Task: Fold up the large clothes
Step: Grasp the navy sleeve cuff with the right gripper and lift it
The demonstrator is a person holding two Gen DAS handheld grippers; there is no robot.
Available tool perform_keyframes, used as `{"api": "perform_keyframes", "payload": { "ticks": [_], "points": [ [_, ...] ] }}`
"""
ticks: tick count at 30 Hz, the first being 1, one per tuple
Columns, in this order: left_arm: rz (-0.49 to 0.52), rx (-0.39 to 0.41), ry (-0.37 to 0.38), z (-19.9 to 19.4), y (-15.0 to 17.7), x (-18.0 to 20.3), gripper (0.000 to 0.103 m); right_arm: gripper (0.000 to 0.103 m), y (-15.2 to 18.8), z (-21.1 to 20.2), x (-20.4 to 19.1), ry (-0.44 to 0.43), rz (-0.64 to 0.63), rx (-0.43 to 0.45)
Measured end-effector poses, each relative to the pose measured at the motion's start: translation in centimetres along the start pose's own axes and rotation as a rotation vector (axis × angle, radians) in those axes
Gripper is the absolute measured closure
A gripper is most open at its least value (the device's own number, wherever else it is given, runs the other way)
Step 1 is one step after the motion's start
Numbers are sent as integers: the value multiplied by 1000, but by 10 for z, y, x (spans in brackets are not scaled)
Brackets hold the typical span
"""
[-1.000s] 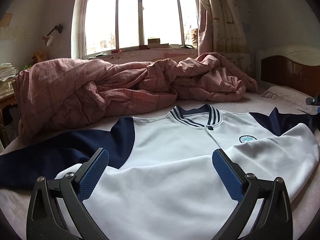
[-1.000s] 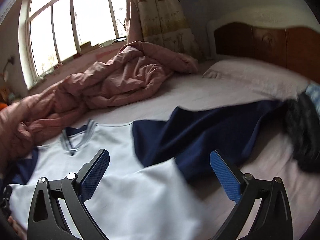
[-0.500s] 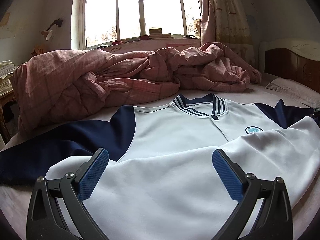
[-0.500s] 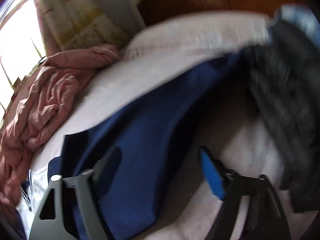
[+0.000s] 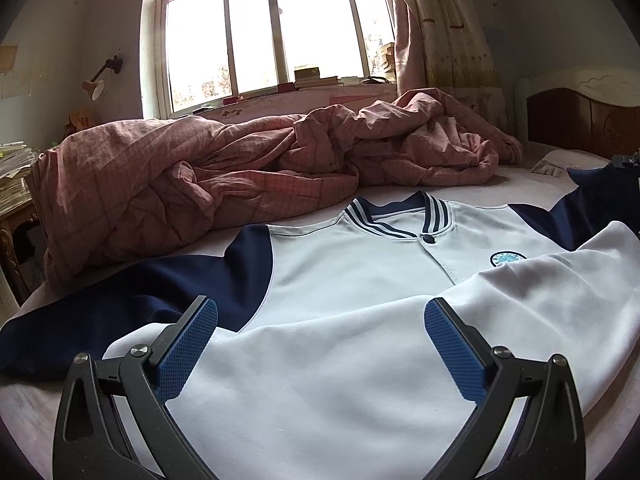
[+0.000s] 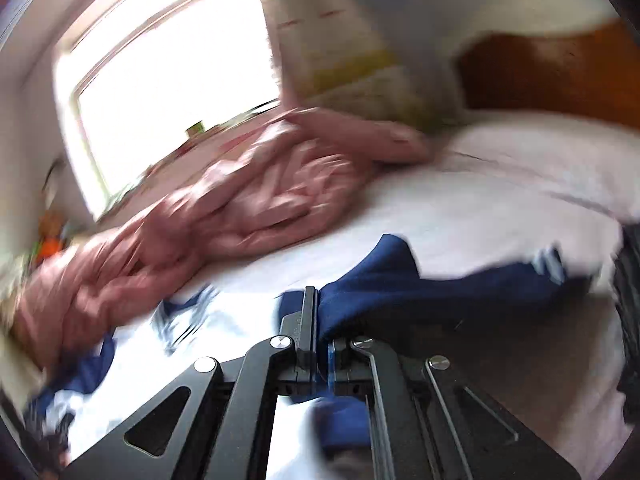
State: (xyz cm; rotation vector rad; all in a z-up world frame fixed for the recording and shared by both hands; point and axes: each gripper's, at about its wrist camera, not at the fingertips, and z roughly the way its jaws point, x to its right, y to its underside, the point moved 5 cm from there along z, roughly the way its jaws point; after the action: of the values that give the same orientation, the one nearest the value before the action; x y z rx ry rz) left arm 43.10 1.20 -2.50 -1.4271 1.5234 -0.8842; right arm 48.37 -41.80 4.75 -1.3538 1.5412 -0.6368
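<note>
Navy sleeve [image 6: 376, 292] now pinched; right gripper [image 6: 320, 320] just closed.

Bright window [image 5: 272, 36], patterned curtain [image 5: 448, 28], wooden headboard [image 5: 580, 120], rumpled pink quilt [image 5: 224, 176] on bed.

The jacket [image 5: 360, 280] lies spread flat on the bed [image 5: 520, 184], collar toward the window [image 5: 272, 32]; the crumpled quilt [image 5: 240, 168] lies behind it under the sill, the headboard [image 5: 580, 120] to the right, a pillow [image 5: 568, 160] before it
</note>
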Motion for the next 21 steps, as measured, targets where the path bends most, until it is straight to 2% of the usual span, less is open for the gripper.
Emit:
{"api": "perform_keyframes", "payload": {
  "ticks": [2, 3, 5, 8, 10, 11, 12, 13, 15, 17, 21],
  "points": [
    [-9, -2, 4, 0, 0, -1, 0, 99, 16, 19, -28, -60, -19, -83],
    [-16, -6, 6, 1, 0, -3, 0, 99, 30, 33, -39, -47, -30, -144],
    [-30, -16, 11, 3, 1, -6, 0, 99, 56, 53, -49, 20, -53, -211],
    [-37, -23, 15, 5, 2, -7, 0, 94, 77, 66, -53, 134, -112, -257],
    [-36, -20, 14, 5, 2, -8, 0, 83, 77, 59, -53, 186, -144, -220],
    [-35, -18, 14, 5, 2, -8, 0, 66, 71, 49, -51, 185, -120, -173],
    [-34, -16, 14, 5, 2, -8, 0, 44, 66, 33, -45, 178, -88, -133],
    [-33, -16, 13, 5, 2, -8, 0, 36, 58, 19, -38, 173, -56, -90],
    [-36, -17, 13, 5, 2, -8, 0, 33, 44, -3, -18, 188, 3, -14],
    [-43, -21, 13, 5, 2, -9, 0, 32, 32, -19, 11, 218, 86, 26],
    [-47, -30, 12, 6, 3, -9, 0, 32, 35, -25, 93, 303, 346, 14]
  ]
}}
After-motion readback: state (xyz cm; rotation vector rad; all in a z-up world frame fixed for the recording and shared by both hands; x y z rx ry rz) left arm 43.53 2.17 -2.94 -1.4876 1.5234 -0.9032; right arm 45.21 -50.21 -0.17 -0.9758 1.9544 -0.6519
